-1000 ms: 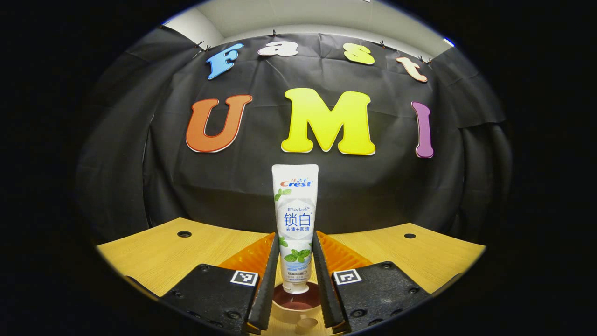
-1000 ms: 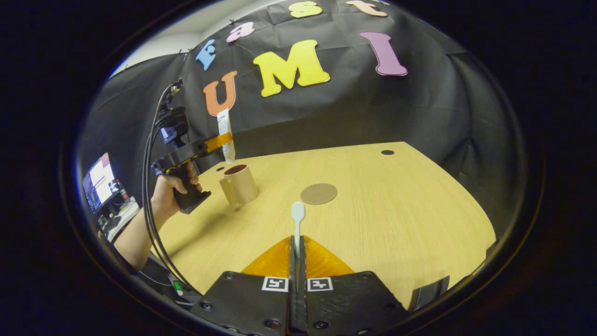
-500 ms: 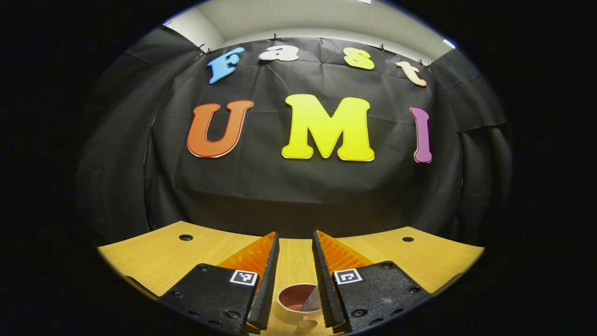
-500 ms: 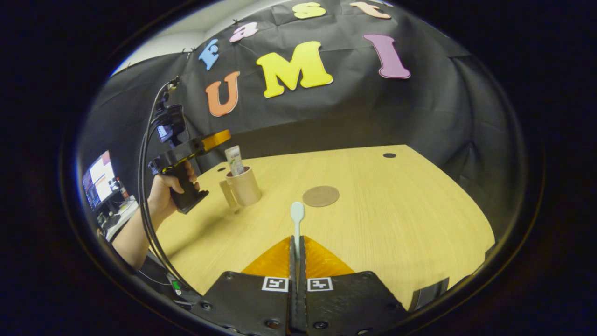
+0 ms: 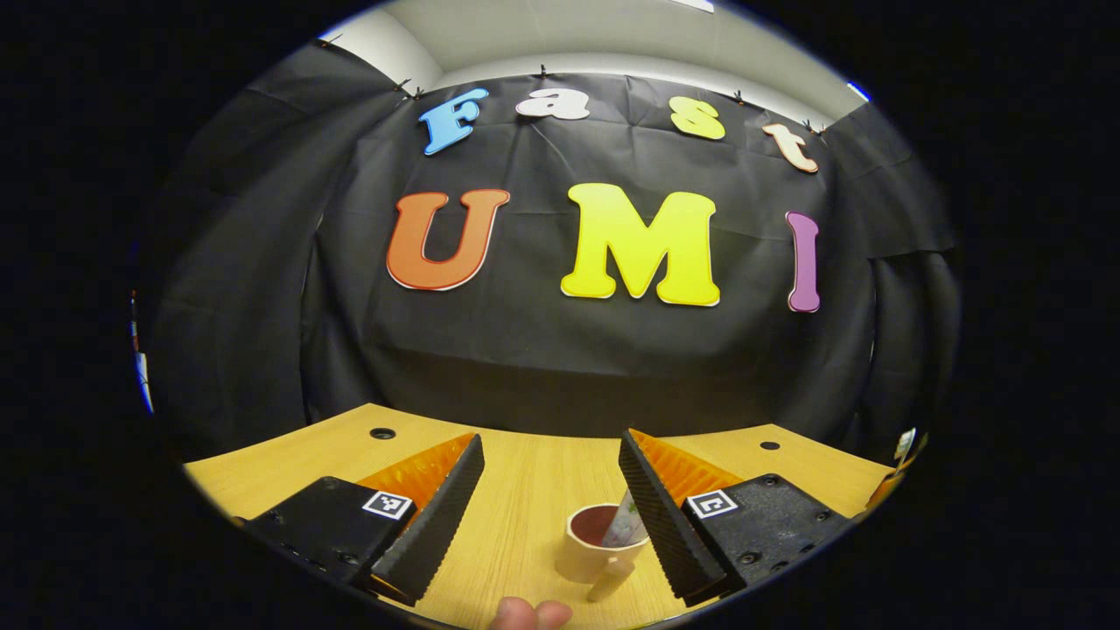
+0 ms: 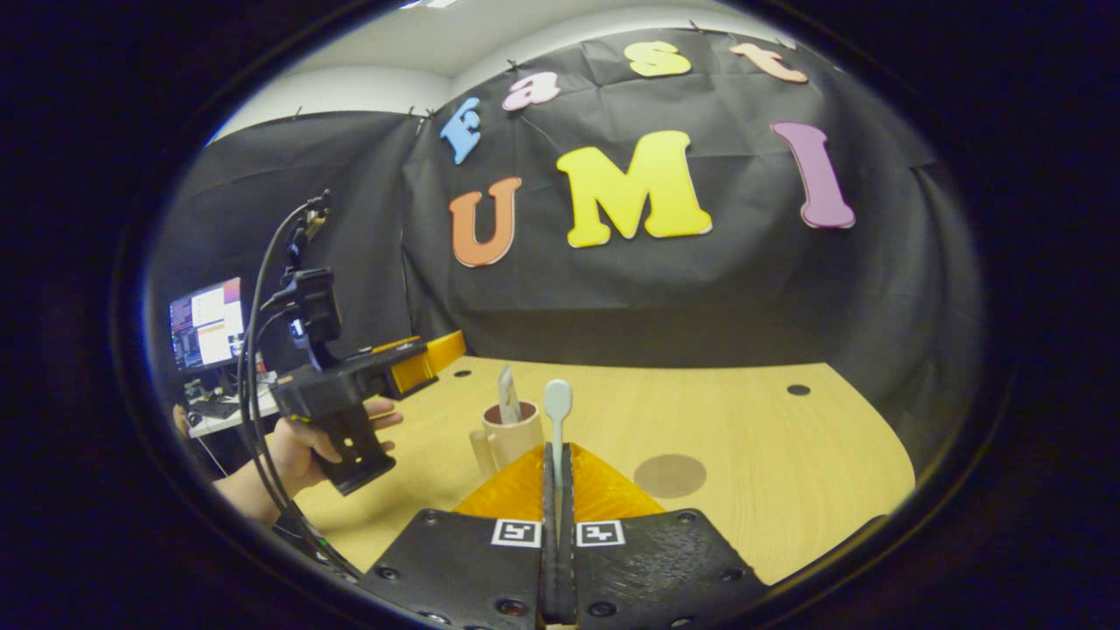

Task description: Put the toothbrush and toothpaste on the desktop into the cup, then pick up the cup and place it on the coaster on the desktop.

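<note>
A tan cup (image 5: 598, 549) with a handle stands on the wooden desktop (image 5: 525, 499), and the toothpaste (image 5: 626, 528) leans inside it against the rim. My left gripper (image 5: 551, 516) is open above and just behind the cup, with nothing between its fingers. In the right gripper view the same cup (image 6: 509, 435) holds the toothpaste (image 6: 507, 395), and the left gripper (image 6: 429, 360) hovers to its left in a hand. My right gripper (image 6: 557, 490) is shut on the pale toothbrush (image 6: 556, 411), whose head points up beside the cup. A round brown coaster (image 6: 670, 475) lies on the desktop to the right.
A person's hand (image 6: 302, 446) and cables (image 6: 258, 350) are at the left, with a monitor (image 6: 206, 324) behind them. Small round holes (image 6: 798, 389) mark the desktop near its far edge. A fingertip (image 5: 525, 614) shows at the bottom of the left gripper view.
The left gripper let the toothpaste drop into the cup, opened wider and drew back to the left. The right gripper carried the toothbrush toward the cup.
</note>
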